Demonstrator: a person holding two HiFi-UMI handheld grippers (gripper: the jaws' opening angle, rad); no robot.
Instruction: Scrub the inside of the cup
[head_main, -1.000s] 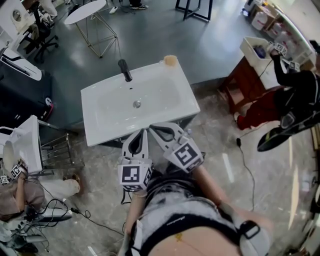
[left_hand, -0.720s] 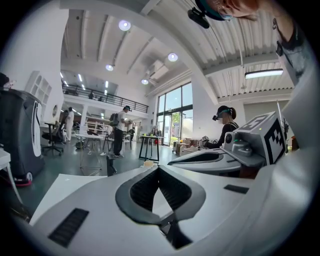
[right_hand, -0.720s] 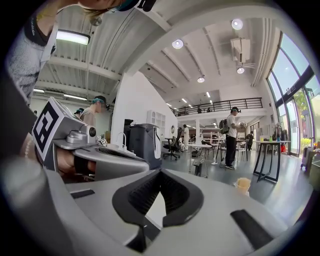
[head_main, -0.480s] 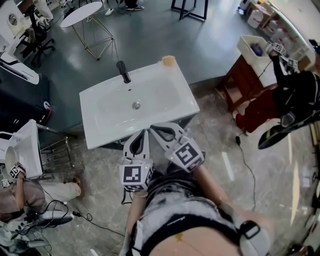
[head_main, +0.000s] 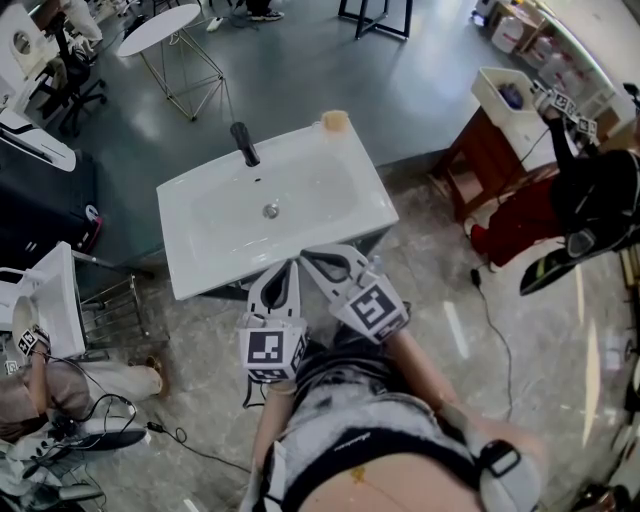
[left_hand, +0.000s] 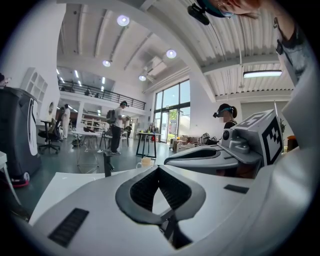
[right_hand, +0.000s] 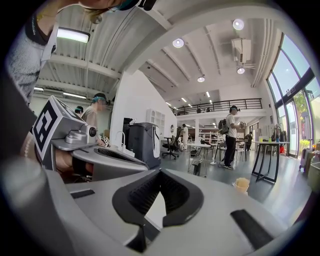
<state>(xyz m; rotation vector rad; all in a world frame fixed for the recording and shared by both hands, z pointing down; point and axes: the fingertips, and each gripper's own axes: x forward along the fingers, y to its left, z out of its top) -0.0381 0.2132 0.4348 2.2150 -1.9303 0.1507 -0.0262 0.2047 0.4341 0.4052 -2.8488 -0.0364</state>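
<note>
The cup (head_main: 336, 120) stood on the far right corner of the sink (head_main: 230, 262), well apart from you. Your left gripper (left_hand: 159, 169) and right gripper (right_hand: 160, 172) hung by the near rim, both with jaws pressed together on nothing. That fitted a cup awaiting its scrub or 1 already set back, so I couldn't call your next move. Nothing had shifted since 1 second earlier.
</note>
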